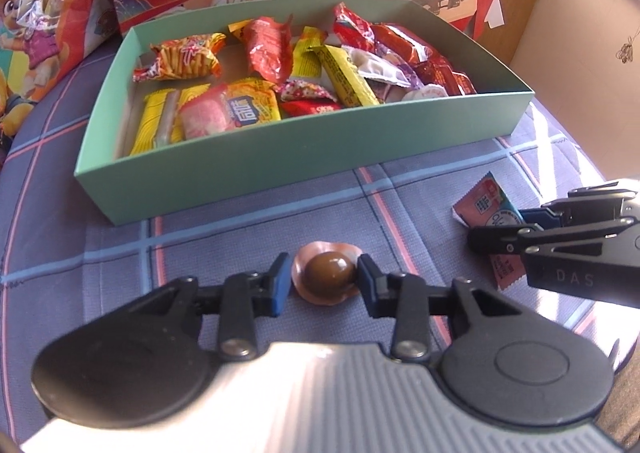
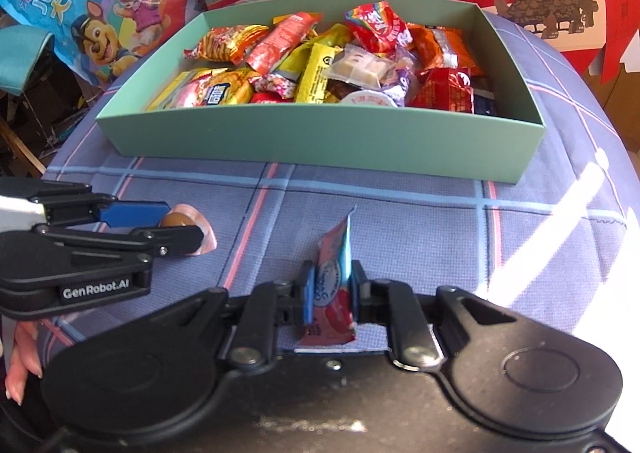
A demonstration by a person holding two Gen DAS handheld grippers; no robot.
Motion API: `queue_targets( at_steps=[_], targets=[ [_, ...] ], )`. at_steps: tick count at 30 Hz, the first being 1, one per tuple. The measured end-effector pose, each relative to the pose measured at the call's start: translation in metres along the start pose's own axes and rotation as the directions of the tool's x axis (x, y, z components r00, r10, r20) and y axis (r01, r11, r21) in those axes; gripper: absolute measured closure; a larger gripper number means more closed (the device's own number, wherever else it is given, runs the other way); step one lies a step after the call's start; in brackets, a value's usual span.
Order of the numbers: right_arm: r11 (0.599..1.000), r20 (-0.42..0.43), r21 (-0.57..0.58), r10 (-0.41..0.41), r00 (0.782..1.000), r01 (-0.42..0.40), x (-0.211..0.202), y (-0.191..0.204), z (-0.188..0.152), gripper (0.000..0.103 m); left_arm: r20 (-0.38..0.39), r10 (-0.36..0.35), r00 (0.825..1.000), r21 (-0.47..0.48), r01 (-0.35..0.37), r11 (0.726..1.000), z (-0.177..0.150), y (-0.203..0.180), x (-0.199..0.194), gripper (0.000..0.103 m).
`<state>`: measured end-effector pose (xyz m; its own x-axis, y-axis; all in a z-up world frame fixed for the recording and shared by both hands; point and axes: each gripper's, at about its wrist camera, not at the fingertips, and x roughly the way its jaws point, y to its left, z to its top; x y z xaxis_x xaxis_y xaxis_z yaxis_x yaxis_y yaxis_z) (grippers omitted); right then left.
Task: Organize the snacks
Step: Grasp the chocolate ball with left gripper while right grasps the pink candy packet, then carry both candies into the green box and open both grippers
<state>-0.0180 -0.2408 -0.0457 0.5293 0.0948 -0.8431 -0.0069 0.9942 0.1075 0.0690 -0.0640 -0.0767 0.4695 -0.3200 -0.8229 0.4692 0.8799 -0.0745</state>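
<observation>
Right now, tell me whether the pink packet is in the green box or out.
Out. The pink packet stands pinched in the right gripper over the cloth, in front of the green box.

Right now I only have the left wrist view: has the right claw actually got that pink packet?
Observer: Yes, the right claw is shut on the pink packet, a pad on each face.
Operator: Lying flat?
Observer: No, it stands on edge, tip toward the green box.
Operator: Anything near my left claw?
Observer: A person's fingers show below the left claw, which flanks the brown candy.
</observation>
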Motion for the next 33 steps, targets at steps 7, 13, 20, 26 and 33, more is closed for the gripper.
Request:
queue_targets(
  at_steps=[7, 13, 20, 26, 33],
  targets=[
    [1.000, 0.002, 0.000, 0.000, 1.000, 0.000, 0.000, -0.001, -0.001, 0.084, 0.000, 0.054, 0.999, 0.084, -0.054, 0.995, -0.007, -0.011, 0.000, 0.059],
    [1.000, -0.004, 0.005, 0.021, 1.000, -0.021, -0.005, 0.001, 0.001, 0.086, 0.028, -0.025, 0.999, 0.069, 0.023, 0.997, -0.004, -0.012, -0.008, 0.070],
    [0.999, 0.007, 0.030, 0.045, 0.999, -0.045, -0.014, -0.003, 0.006, 0.086, 0.030, -0.057, 0.998, 0.007, 0.057, 0.998, -0.005, -0.002, -0.014, 0.070],
    [0.995, 0.046, 0.008, 0.102, 0.994, -0.103, -0.036, 0.004, 0.028, 0.086, 0.096, -0.050, 0.994, -0.033, 0.053, 0.998, 0.012, 0.015, -0.041, 0.070],
    [0.988, 0.106, -0.014, 0.155, 0.982, -0.154, -0.036, 0.019, 0.093, 0.086, 0.166, 0.006, 0.986, -0.084, 0.008, 0.996, 0.057, 0.050, -0.057, 0.070]
  ],
)
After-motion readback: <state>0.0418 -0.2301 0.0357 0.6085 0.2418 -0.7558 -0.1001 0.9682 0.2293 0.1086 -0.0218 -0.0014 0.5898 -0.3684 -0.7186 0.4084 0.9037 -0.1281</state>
